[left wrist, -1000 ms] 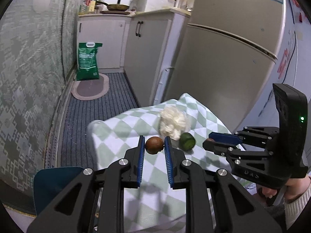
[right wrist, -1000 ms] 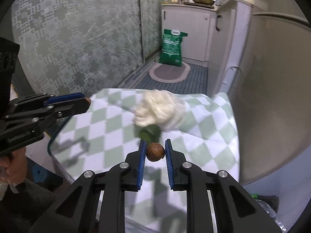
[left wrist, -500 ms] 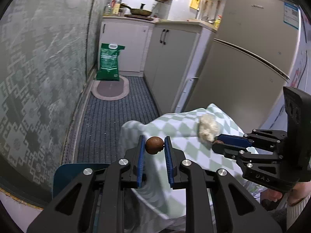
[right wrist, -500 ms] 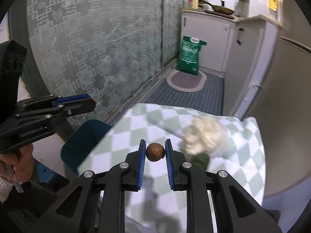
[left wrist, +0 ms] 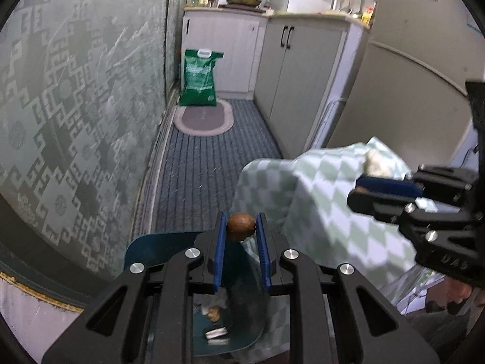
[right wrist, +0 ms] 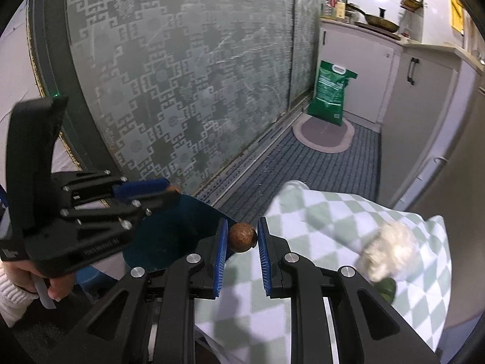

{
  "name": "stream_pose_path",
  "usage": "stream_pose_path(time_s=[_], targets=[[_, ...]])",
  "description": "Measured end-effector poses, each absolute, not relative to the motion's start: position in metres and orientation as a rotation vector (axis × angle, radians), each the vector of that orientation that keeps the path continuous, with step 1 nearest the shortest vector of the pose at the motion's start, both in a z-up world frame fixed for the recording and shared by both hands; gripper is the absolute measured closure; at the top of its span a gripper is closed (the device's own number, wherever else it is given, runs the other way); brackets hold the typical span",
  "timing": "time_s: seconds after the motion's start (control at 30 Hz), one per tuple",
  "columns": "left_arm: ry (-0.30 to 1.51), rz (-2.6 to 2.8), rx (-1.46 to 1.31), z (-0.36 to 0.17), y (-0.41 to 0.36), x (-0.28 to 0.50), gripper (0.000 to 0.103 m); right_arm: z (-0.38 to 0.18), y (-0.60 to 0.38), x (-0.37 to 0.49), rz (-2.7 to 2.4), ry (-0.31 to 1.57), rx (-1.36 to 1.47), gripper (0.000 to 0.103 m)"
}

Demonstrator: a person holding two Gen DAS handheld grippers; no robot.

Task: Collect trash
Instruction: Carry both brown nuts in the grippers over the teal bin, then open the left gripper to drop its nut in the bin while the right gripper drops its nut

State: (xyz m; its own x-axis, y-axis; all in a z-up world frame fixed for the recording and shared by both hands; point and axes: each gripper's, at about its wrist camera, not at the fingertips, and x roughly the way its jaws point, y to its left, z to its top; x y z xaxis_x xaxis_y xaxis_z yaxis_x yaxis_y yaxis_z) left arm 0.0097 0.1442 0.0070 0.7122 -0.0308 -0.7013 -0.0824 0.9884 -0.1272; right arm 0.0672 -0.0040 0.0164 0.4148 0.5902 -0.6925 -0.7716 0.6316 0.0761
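My left gripper (left wrist: 241, 232) is shut on a brown nut (left wrist: 240, 231) and holds it over the open dark blue trash bin (left wrist: 157, 247), which has scraps at its bottom (left wrist: 215, 323). My right gripper (right wrist: 241, 238) is shut on a second brown nut (right wrist: 242, 237) at the left edge of the checked tablecloth (right wrist: 327, 212), beside the bin (right wrist: 178, 230). A white crumpled tissue (right wrist: 389, 250) and a green fruit piece (right wrist: 387, 288) lie on the cloth. The left gripper also shows in the right wrist view (right wrist: 169, 189), and the right gripper in the left wrist view (left wrist: 360, 192).
A patterned glass door (left wrist: 75, 91) runs along the left. A green bag (left wrist: 198, 77) and an oval mat (left wrist: 203, 118) lie at the far end by white cabinets (left wrist: 291, 69). A fridge (left wrist: 403, 97) stands right of the table.
Both grippers have swung left off the table toward the bin, each carrying its nut. The tissue and green piece have stayed on the cloth.
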Motion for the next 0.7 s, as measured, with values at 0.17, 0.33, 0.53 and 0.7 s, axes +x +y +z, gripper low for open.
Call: stream_pose_path(time_s=[0.17, 0.33, 0.53, 0.7], targets=[[0.873, 0.048, -0.124, -0.015, 0.155, 0.009, 0.081, 0.015, 0.016, 0.064, 0.896, 0.762, -0.292, 0.083], [0.95, 0.057, -0.116, -0.033, 0.166, 0.007, 0.081, 0.012, 0.035, 0.061, 0.913, 0.778, -0.317, 0.083], [1.049, 0.063, -0.116, -0.056, 0.176, 0.007, 0.081, 0.006, 0.052, 0.06, 0.925, 0.803, -0.34, 0.083], [1.124, 0.078, -0.124, -0.075, 0.187, 0.006, 0.081, -0.005, 0.07, 0.058, 0.937, 0.858, -0.377, 0.083]])
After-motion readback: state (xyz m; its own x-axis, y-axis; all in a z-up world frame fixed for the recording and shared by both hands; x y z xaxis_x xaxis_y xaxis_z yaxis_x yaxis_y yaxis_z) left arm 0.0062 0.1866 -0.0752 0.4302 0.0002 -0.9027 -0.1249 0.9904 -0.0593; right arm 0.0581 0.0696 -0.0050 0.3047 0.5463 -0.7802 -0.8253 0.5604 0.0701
